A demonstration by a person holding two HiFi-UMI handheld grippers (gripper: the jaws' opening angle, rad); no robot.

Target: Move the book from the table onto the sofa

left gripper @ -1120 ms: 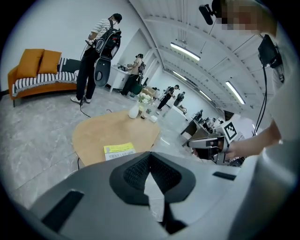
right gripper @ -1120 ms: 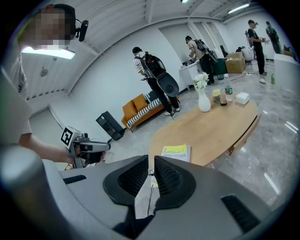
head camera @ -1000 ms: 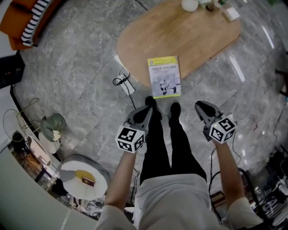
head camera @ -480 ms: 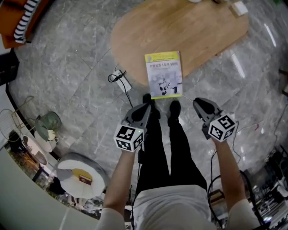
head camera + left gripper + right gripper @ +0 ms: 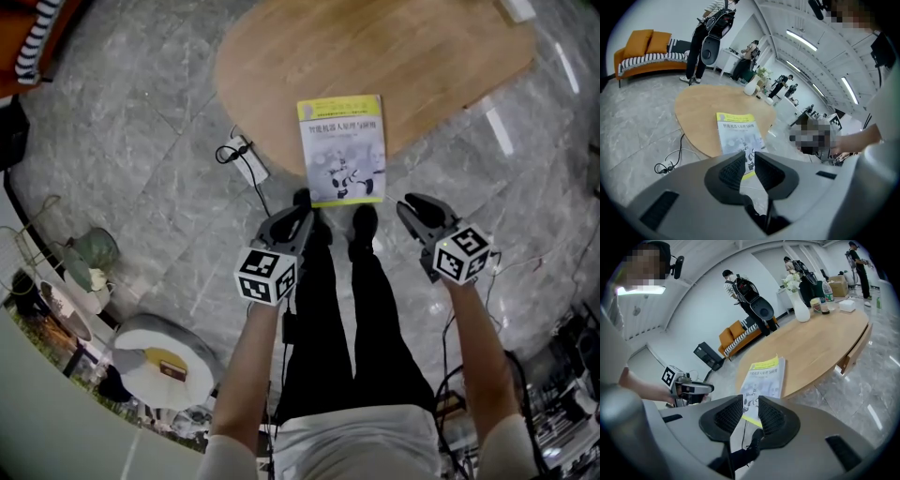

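Claws parting: left gripper (image 5: 302, 217) and right gripper (image 5: 410, 204) have just opened, empty, sinking toward the book (image 5: 341, 148) overhanging the table (image 5: 441, 66) edge; the pickup looks imminent.

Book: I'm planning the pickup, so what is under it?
The book lies on the wooden table, its near end jutting past the edge over the floor. The tabletop beneath is hidden.

Book (image 5: 341, 148) on table (image 5: 403, 47) near edge
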